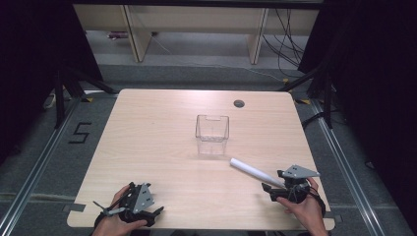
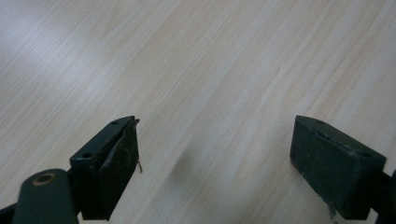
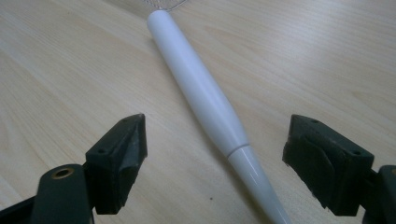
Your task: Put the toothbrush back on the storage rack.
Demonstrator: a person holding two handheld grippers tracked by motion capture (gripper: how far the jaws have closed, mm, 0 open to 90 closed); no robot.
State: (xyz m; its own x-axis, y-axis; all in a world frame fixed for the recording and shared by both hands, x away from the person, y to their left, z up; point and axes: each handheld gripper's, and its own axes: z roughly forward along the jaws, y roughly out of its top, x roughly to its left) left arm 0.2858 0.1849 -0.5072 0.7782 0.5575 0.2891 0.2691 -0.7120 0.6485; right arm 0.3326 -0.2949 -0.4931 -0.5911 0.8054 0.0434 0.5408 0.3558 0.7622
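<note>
— Any writing to read here?
— One mark; a black numeral "5" on the grey floor, just left of the wooden table, in the high view.
— Anything on the table's own surface, or on the clear plastic box?
— No lettering legible there; the white tube is plain in the right gripper view too.
— And the left gripper view?
— Bare wood grain; no text.

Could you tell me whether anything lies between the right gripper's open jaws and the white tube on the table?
Nothing visible does: the right gripper is open, and the white tube lies on bare table between its jaws.
</note>
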